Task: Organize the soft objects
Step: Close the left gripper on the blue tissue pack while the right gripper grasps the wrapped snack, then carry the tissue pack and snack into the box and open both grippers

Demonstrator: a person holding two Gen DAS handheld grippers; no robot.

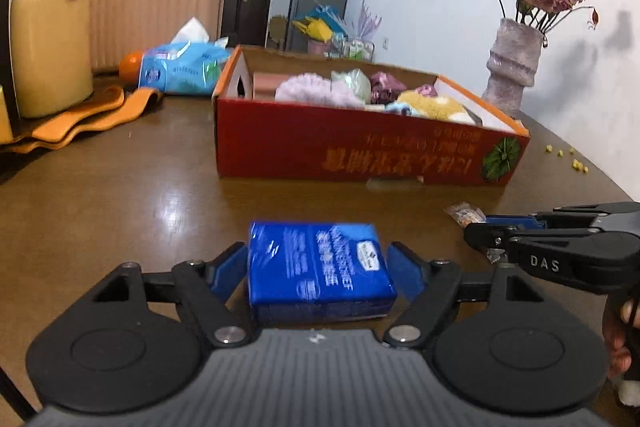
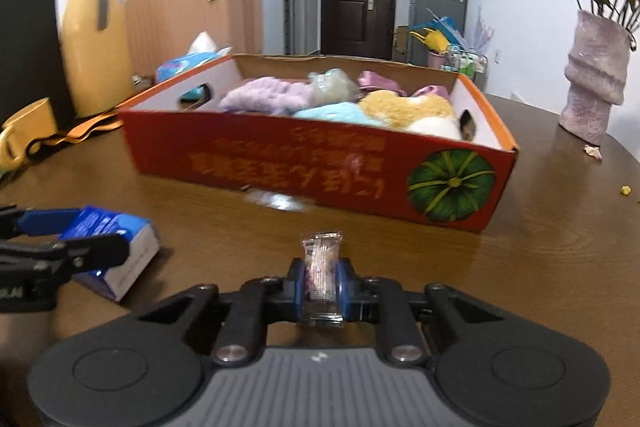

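A blue tissue pack (image 1: pixel 320 267) lies on the brown table (image 1: pixel 120 195), and my left gripper (image 1: pixel 318 263) is closed on its two sides with the blue pads against it. In the right wrist view the same tissue pack (image 2: pixel 116 247) shows at the left between the left gripper's fingers (image 2: pixel 100 233). My right gripper (image 2: pixel 322 283) is shut on a small clear snack packet (image 2: pixel 320 267), which stands up between the pads. The right gripper (image 1: pixel 480 227) also shows at the right of the left wrist view. Behind both stands a red cardboard box (image 2: pixel 280 155) full of plush things.
A yellow jug (image 1: pixel 48 27), an orange cloth (image 1: pixel 80 119) and a light blue tissue bag (image 1: pixel 180 67) sit at the back left. A vase of dried roses (image 1: pixel 516 67) stands at the right, with yellow crumbs (image 1: pixel 576 163) near it. A clear wrapper (image 2: pixel 280 201) lies at the box's foot.
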